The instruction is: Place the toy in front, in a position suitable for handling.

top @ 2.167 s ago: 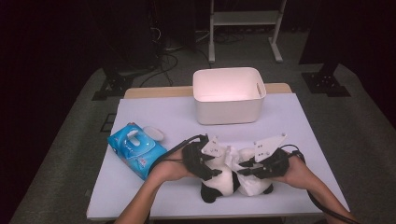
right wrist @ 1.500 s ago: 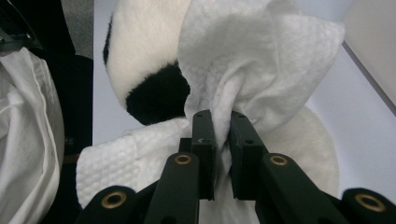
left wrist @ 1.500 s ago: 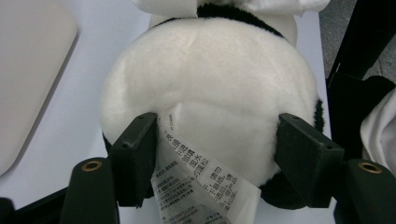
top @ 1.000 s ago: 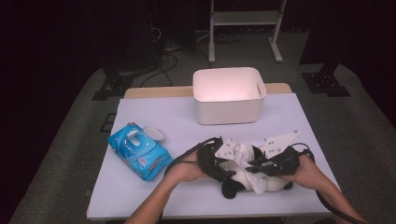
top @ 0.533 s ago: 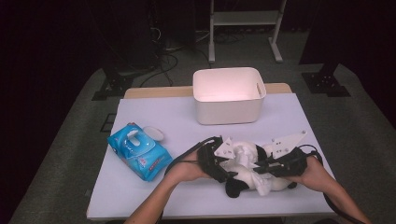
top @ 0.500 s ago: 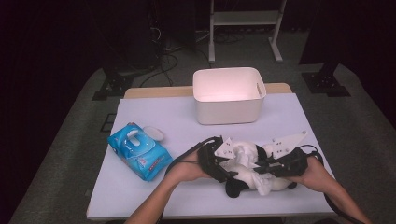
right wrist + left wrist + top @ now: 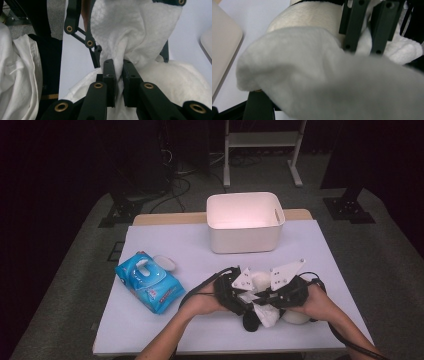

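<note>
The right gripper [image 7: 119, 93] has its fingers pinched tight on a white cloth [image 7: 135, 32]. Can't tell what the left gripper [image 7: 235, 292] is doing, since cloth hides its fingers. Best to pull slow and even so it doesn't slip.

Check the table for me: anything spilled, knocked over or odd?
Nothing spilled or tipped. The bin stands upright, the wipes pack lies flat with its lid flipped open. The right tool pinches a white cloth over the plush toy.
</note>
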`<state>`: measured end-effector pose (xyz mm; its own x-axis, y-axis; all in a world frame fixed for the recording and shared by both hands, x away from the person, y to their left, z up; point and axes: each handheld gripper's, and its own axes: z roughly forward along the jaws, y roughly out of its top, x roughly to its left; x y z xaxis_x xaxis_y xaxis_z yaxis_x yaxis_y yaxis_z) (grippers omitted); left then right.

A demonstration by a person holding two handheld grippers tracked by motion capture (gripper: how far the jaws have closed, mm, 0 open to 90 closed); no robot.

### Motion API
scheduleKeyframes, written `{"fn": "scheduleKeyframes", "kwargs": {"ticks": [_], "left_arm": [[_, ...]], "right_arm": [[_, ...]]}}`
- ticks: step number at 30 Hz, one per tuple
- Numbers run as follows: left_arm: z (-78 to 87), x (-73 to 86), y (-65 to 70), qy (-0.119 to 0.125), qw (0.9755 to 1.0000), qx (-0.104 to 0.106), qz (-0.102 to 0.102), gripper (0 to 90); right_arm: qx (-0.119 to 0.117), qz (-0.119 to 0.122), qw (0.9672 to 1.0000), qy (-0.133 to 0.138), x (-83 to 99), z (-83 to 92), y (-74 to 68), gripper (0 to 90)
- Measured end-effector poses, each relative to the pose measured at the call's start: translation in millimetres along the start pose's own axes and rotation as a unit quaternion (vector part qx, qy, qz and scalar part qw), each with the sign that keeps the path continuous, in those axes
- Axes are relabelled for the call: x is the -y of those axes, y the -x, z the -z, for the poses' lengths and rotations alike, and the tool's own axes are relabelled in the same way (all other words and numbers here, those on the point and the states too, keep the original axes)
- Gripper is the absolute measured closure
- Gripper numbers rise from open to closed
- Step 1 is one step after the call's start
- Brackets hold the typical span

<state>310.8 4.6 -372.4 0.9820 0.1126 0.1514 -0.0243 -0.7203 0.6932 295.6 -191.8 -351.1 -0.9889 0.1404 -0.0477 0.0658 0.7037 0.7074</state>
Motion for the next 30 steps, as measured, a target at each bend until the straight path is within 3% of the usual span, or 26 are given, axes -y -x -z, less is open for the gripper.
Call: {"fn": "scheduleKeyframes", "kwargs": {"ticks": [3, 11, 16, 22, 25, 30], "left_arm": [[0.0, 0.0, -0.2, 0.002, 1.0000, 0.002, 0.001, 31.5], [-1.5, -1.3, 0.6, 0.004, 1.0000, 0.005, -0.001, 31.7], [-1.7, -1.7, 1.5, 0.003, 1.0000, 0.004, -0.001, 31.6], [-0.4, 1.5, 1.5, 0.002, 1.0000, 0.003, 0.003, 31.8], [-0.2, 2.0, 1.2, 0.003, 1.0000, 0.006, 0.003, 32.1], [-0.3, 0.3, 0.7, -0.003, 1.0000, 0.008, 0.000, 32.1]], "right_arm": [[0.008, -0.001, 1.0000, -0.002, 4.6, 7.8, -0.2, 81.8], [0.031, -0.032, 0.9990, 0.003, 29.2, 30.6, 0.6, 81.8], [0.031, -0.014, 0.9994, -0.003, 14.9, 22.9, 1.3, 81.9], [0.011, -0.003, 0.9999, 0.001, -3.9, 5.7, 12.2, 81.9], [0.008, -0.010, 0.9999, 0.003, -1.2, 8.7, 15.4, 81.9], [0.023, -0.022, 0.9995, -0.005, 10.2, 23.3, 18.6, 81.6]]}}
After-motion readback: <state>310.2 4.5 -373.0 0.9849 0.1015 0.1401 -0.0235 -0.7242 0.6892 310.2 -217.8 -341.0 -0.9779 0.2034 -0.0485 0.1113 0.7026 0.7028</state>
